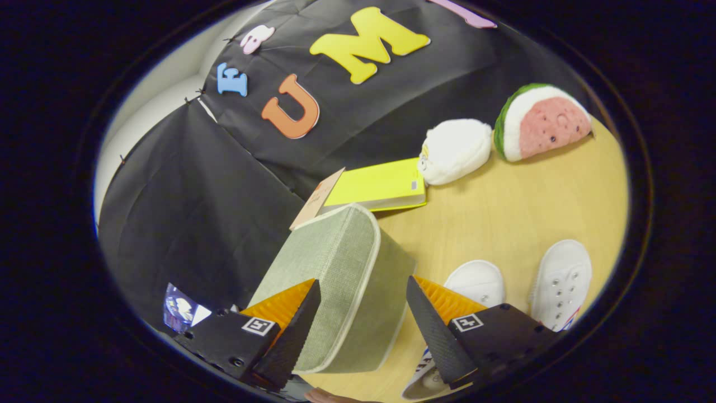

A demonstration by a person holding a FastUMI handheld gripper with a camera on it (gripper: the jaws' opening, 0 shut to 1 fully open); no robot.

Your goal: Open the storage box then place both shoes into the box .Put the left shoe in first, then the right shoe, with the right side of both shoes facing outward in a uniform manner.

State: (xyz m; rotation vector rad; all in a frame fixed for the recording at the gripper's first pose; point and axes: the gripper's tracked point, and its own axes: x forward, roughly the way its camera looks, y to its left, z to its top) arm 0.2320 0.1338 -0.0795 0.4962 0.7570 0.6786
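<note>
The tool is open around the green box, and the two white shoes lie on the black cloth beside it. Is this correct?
Not quite. The gripper view shows the tool open around the box, but the shoes lie on the wooden table, not on black cloth.

Yellow notebook (380, 184) on the wooden table (503, 218) — white plush (456, 151) touching it, watermelon plush (542, 120) beside.

The storage box (341, 280) is covered in coarse woven cloth, matt, with smooth pale piping. The two shoes (561, 282) are seen in matt canvas with metal eyelets. The surface (503, 207) is given a smooth wood finish. Two plush toys (456, 150) look fuzzy.
</note>
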